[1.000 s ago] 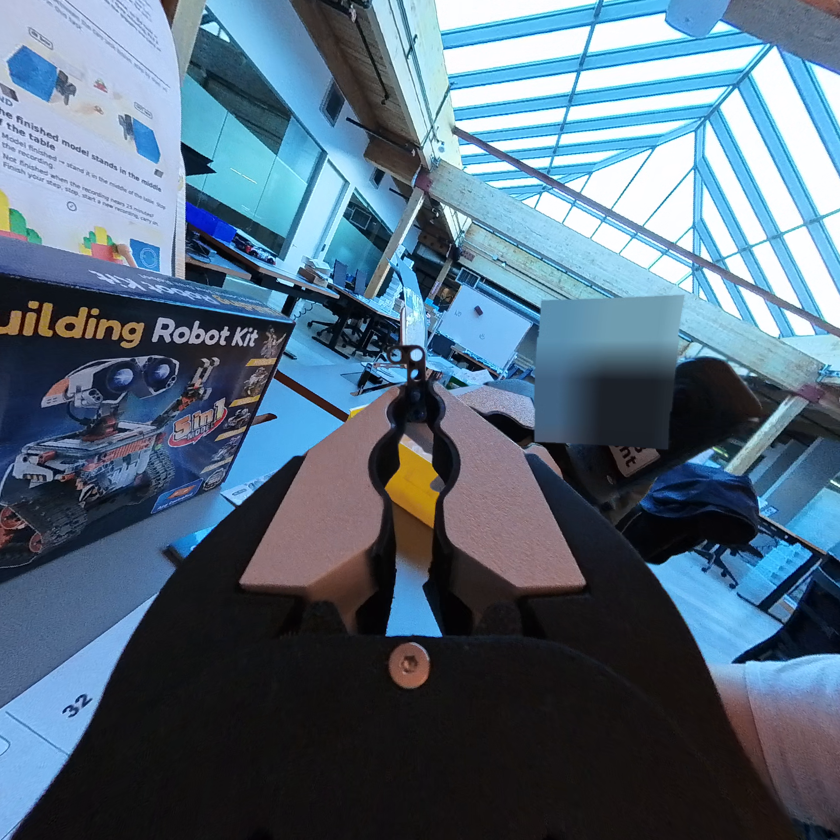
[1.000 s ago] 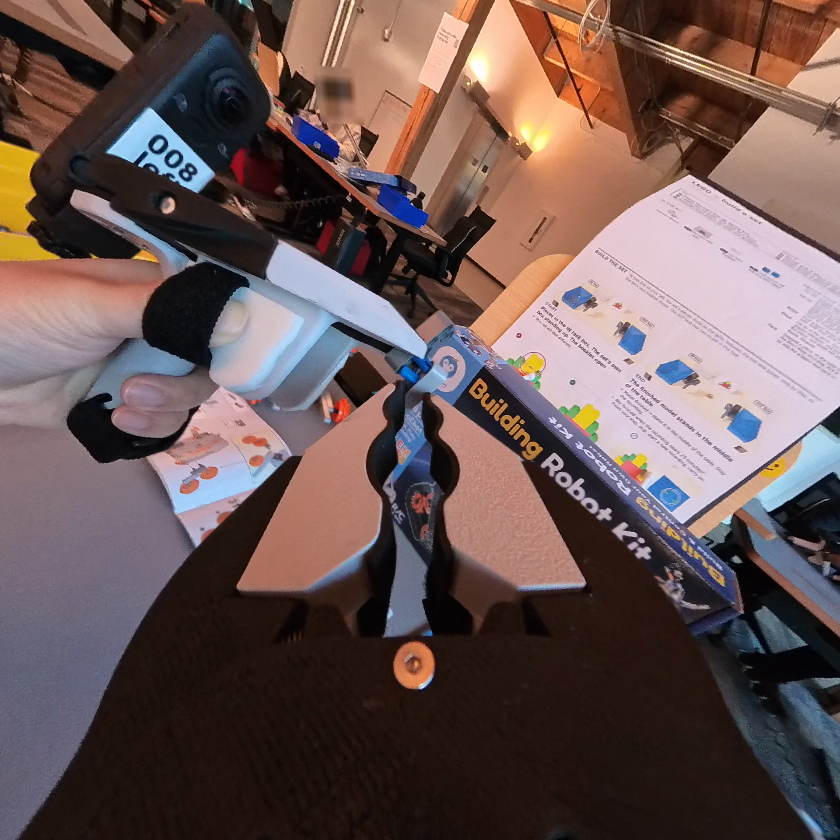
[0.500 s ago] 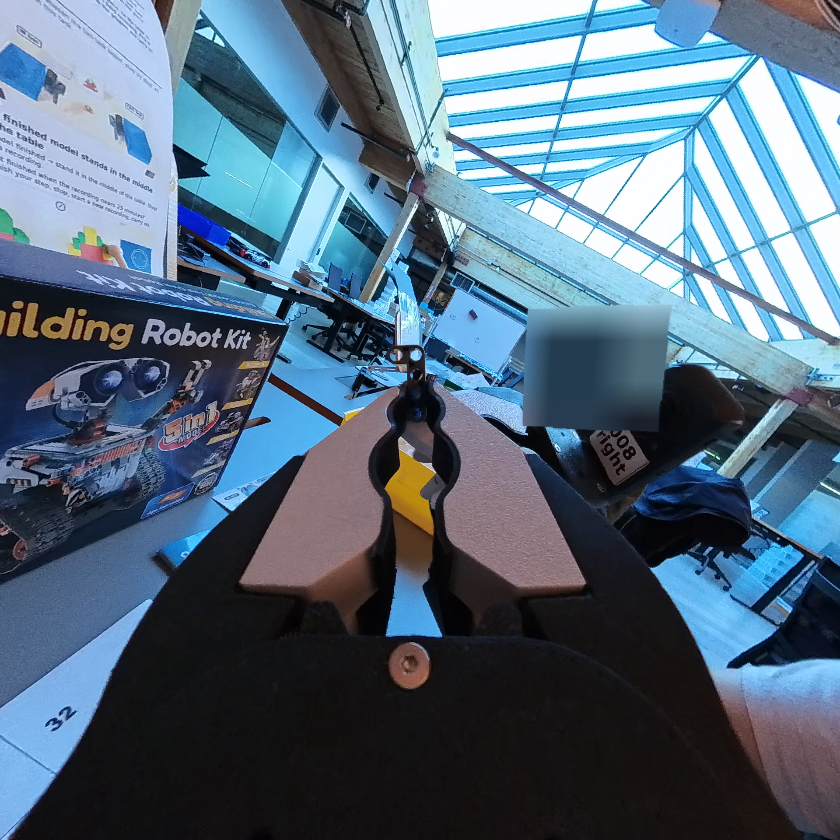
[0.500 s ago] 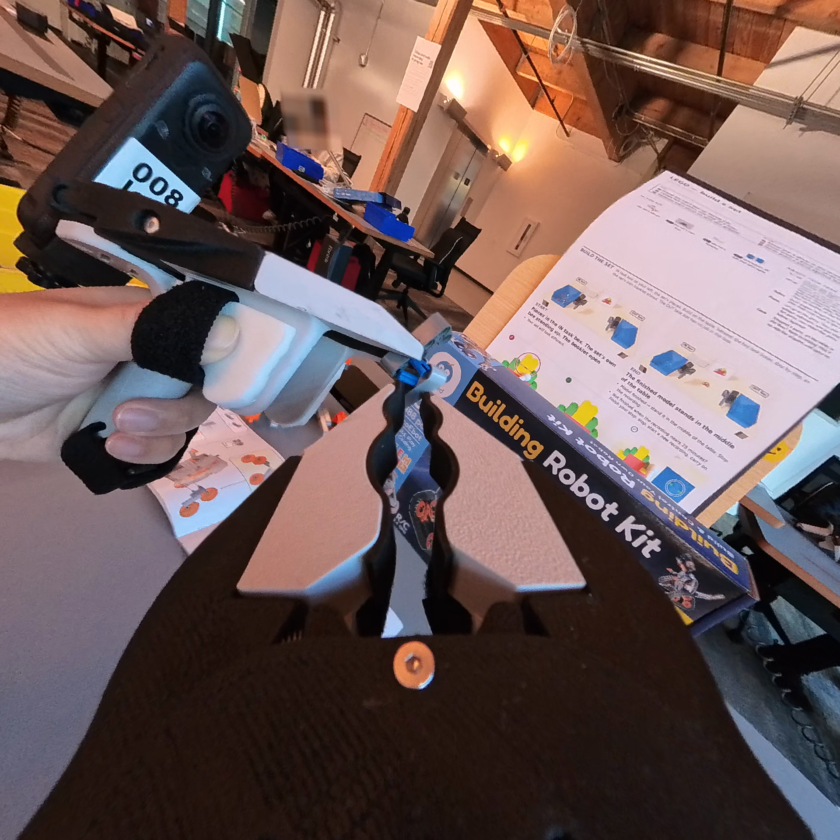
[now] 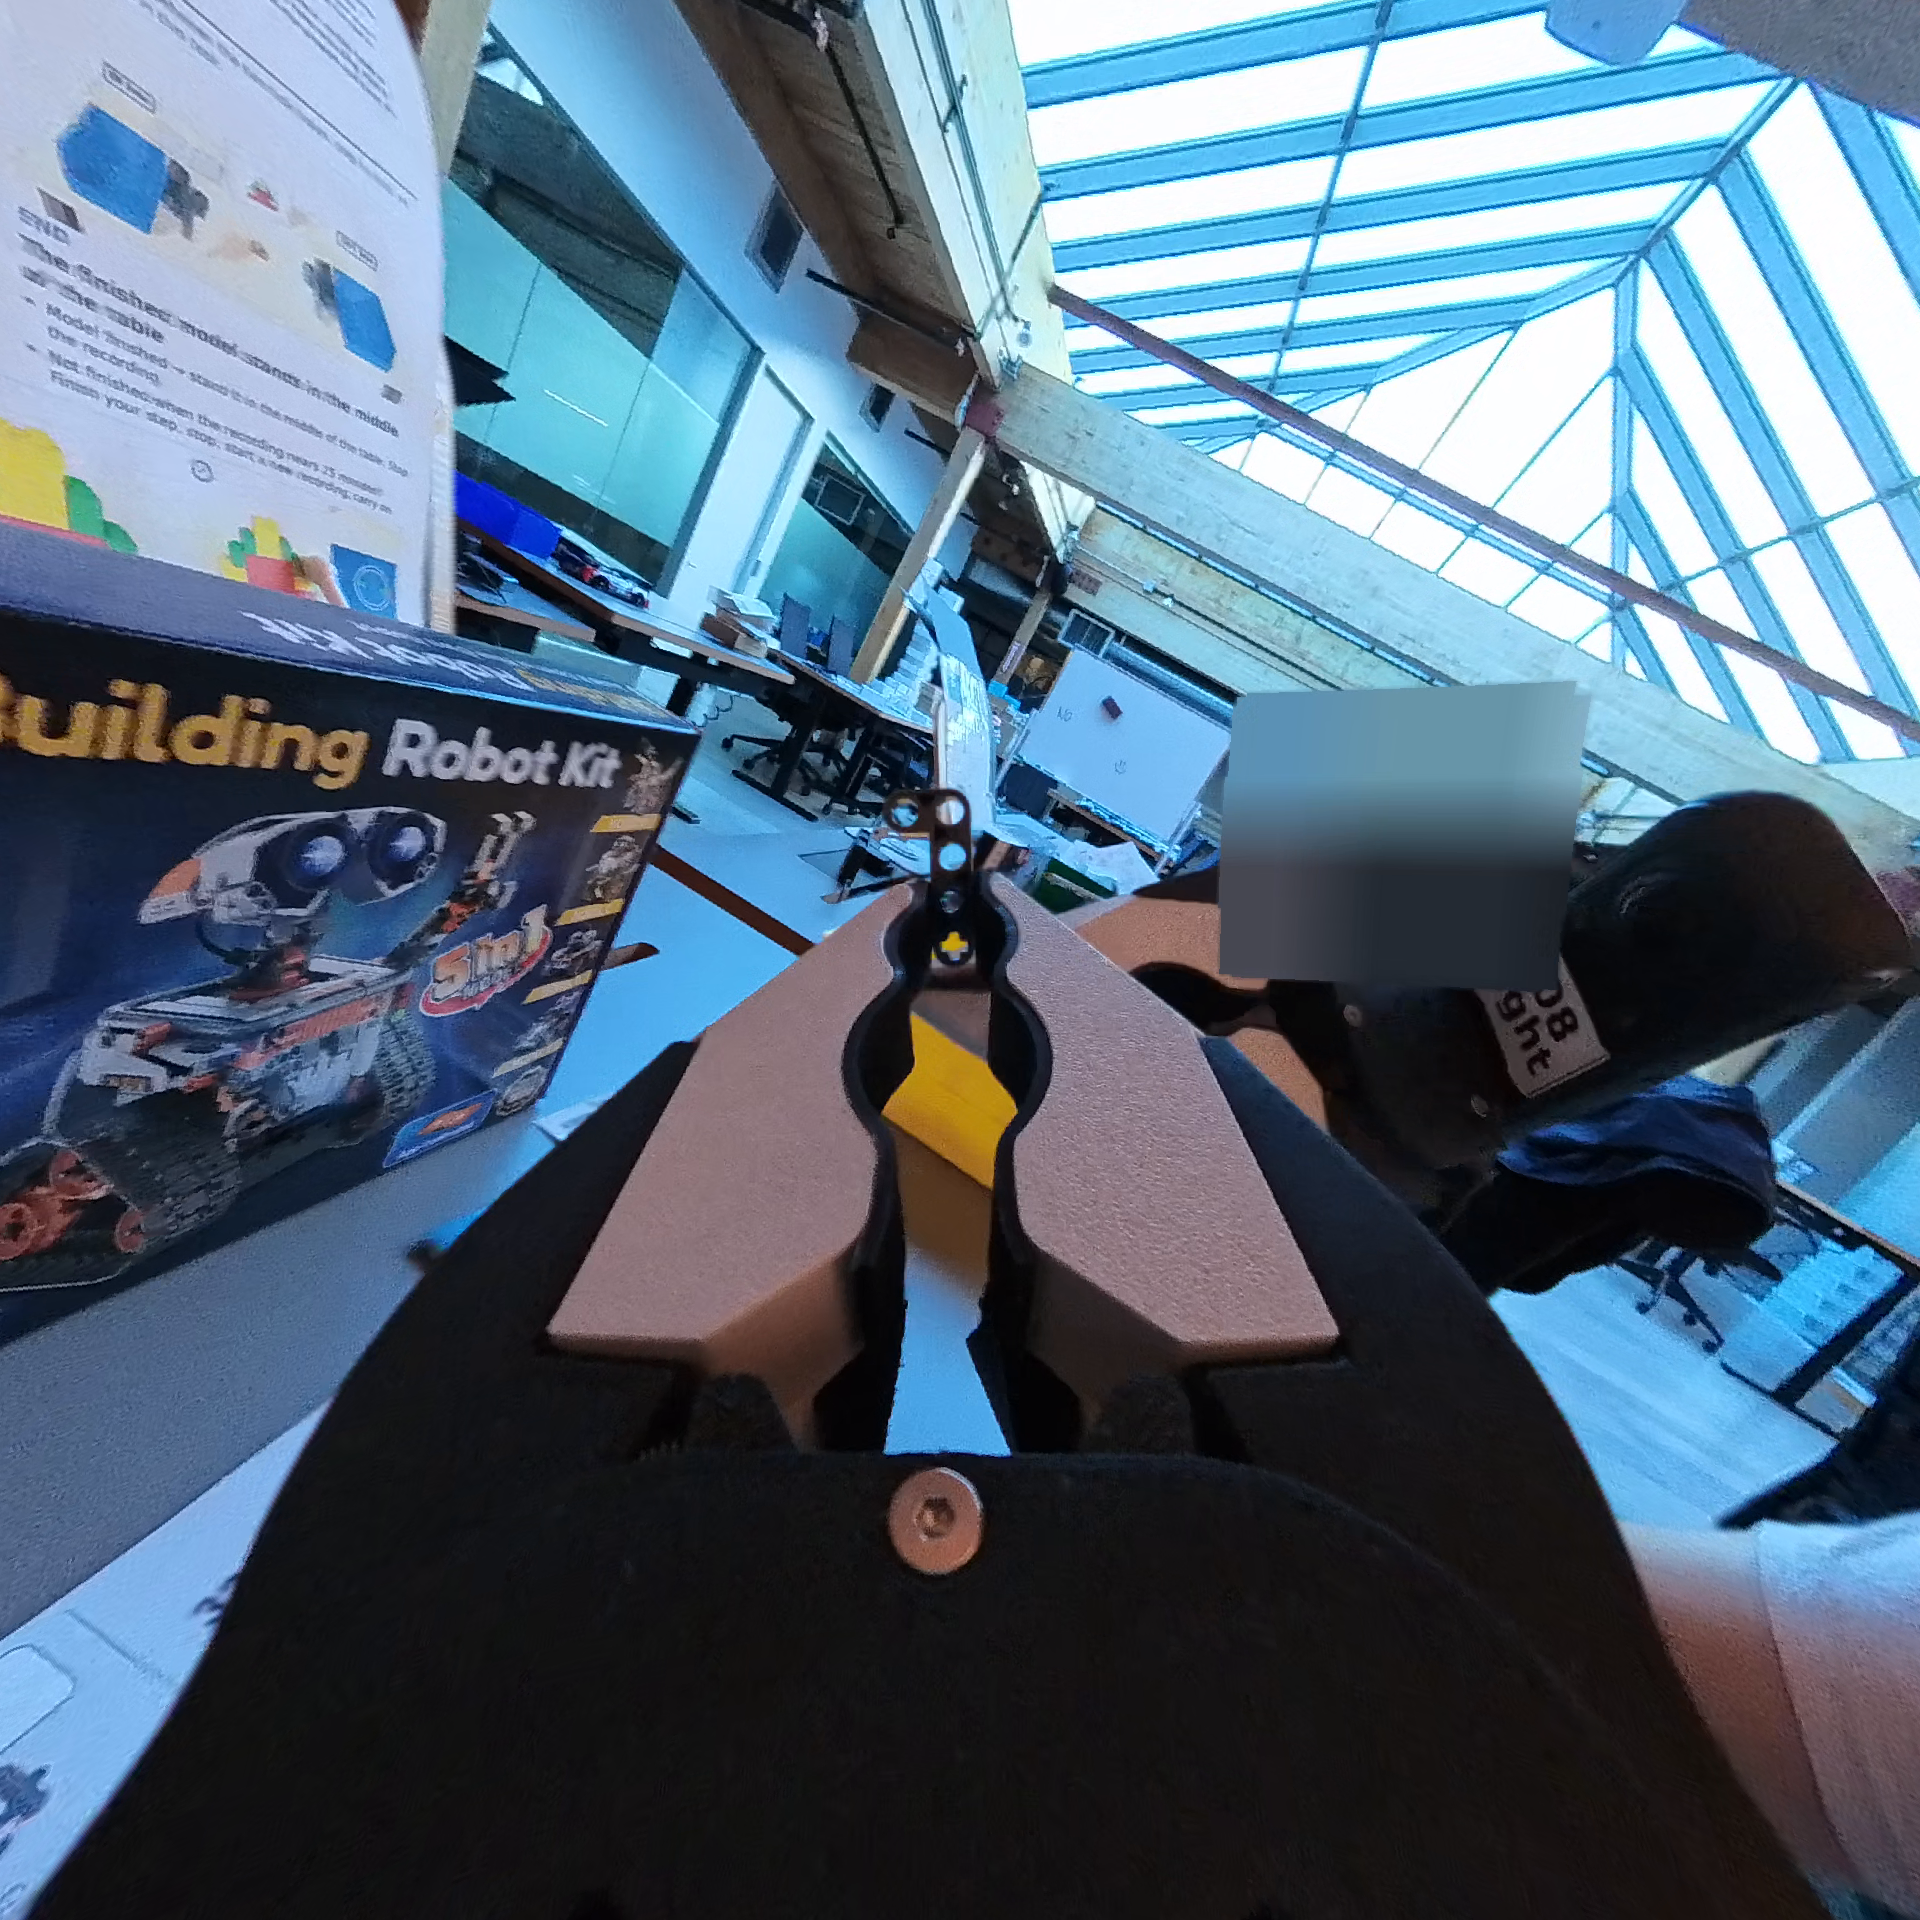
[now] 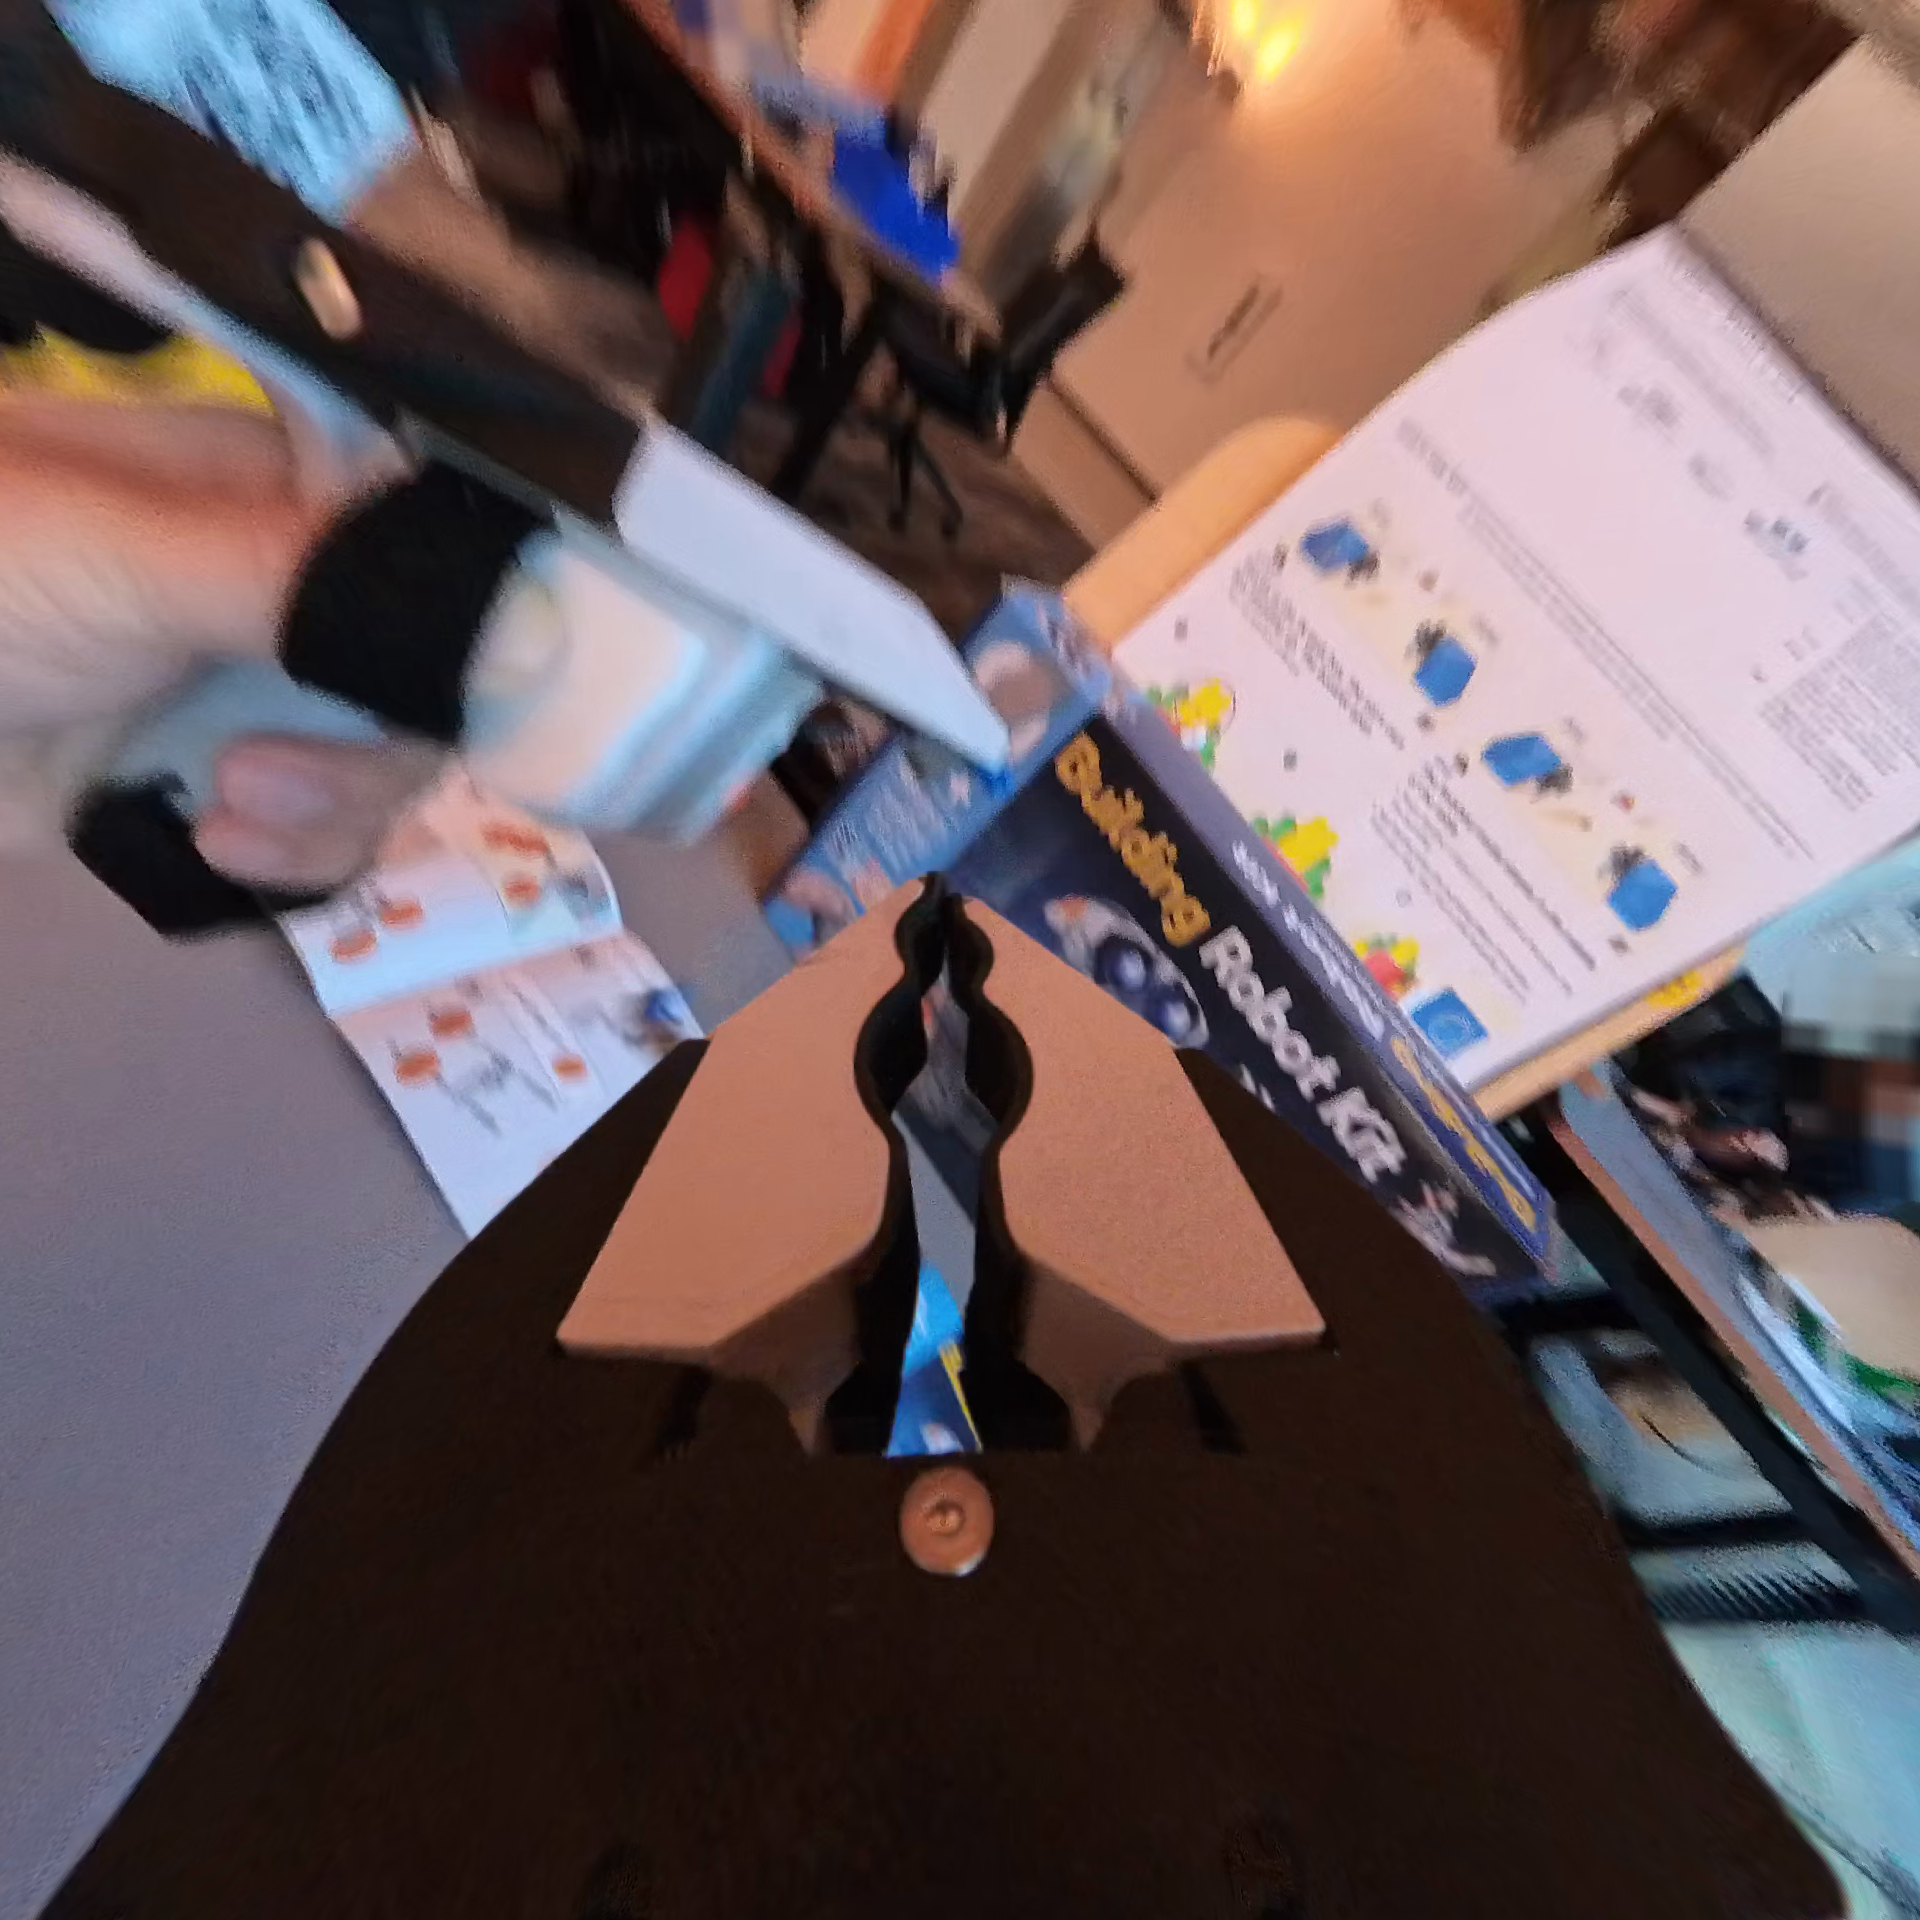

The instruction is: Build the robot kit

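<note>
My left gripper (image 5: 943, 902) is shut on a small black beam with holes (image 5: 940, 844) that sticks up past its fingertips. In the right wrist view the left gripper (image 6: 987, 750) is held by a hand (image 6: 135, 582) at the upper left, and a small blue bit shows at its tip. My right gripper (image 6: 940, 896) is shut, with nothing visible between its tips; it sits below and apart from the left gripper's tip. This view is motion-blurred. The right gripper's black camera housing (image 5: 1714, 935) shows at the right of the left wrist view.
A dark blue robot kit box (image 5: 312, 935) (image 6: 1247, 997) stands on the grey table (image 6: 156, 1195). A white instruction sheet (image 5: 208, 260) (image 6: 1558, 675) leans behind it. An open booklet (image 6: 488, 1018) lies on the table. A yellow object (image 5: 951, 1101) lies beyond the left fingers. My left and right fingertips are right by each other.
My right gripper has pulled down and away from the left gripper's tip, where both met before. The small blue piece no longer shows at the right fingertips. The right view has blurred.
</note>
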